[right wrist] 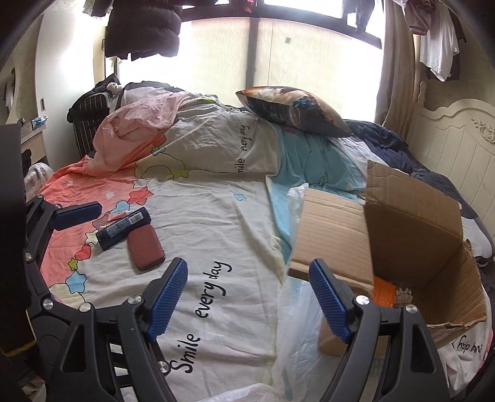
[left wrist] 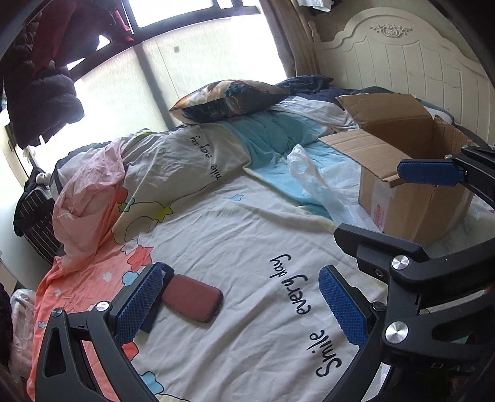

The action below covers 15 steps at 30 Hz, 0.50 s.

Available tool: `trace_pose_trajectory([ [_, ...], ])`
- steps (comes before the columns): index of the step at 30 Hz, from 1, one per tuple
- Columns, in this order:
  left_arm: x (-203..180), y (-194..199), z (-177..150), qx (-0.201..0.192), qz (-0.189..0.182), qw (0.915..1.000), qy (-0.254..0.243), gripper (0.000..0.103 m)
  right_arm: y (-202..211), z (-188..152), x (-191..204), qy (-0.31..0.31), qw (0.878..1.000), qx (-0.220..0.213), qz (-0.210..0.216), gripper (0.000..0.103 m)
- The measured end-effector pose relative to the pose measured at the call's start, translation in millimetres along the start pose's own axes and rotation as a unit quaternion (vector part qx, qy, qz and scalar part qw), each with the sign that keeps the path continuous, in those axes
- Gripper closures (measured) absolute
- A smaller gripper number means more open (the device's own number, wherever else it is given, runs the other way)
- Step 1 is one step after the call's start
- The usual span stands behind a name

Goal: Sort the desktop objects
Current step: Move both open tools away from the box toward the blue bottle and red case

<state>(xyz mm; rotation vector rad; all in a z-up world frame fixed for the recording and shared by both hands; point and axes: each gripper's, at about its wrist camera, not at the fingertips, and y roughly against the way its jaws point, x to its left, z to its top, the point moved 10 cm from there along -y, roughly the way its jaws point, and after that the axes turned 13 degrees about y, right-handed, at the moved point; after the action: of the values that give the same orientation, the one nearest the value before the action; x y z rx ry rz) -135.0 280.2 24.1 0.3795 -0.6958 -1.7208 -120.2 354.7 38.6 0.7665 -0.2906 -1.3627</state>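
Bed [right wrist: 448,145] with cream carved headboard, covered by a white, pink and blue quilt [right wrist: 222,216] printed "Smile every day"; its far part was bunched up. Lying on it: maroon zip case [right wrist: 144,247]; dark blue tube [right wrist: 122,228] touching the case's far end; open cardboard box [right wrist: 402,235]; clear plastic bag [left wrist: 312,182] beside the box; patterned pillow [right wrist: 290,109]; dark blanket [right wrist: 383,145].

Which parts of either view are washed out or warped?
Left wrist view: window blown out white, dark vignette at corners, headboard bowed by the fisheye. Right wrist view: window equally overexposed, hanging coat silhouetted, cardboard box stretched toward the edge.
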Motion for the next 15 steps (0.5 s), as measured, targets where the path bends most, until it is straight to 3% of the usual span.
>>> trace_pose_trajectory([
  [15,95.6,-27.5,-42.5,0.035,0.035,0.9972,0.056,0.000,-39.8,11.7,80.3,0.047,0.997,0.024,0.047,0.025],
])
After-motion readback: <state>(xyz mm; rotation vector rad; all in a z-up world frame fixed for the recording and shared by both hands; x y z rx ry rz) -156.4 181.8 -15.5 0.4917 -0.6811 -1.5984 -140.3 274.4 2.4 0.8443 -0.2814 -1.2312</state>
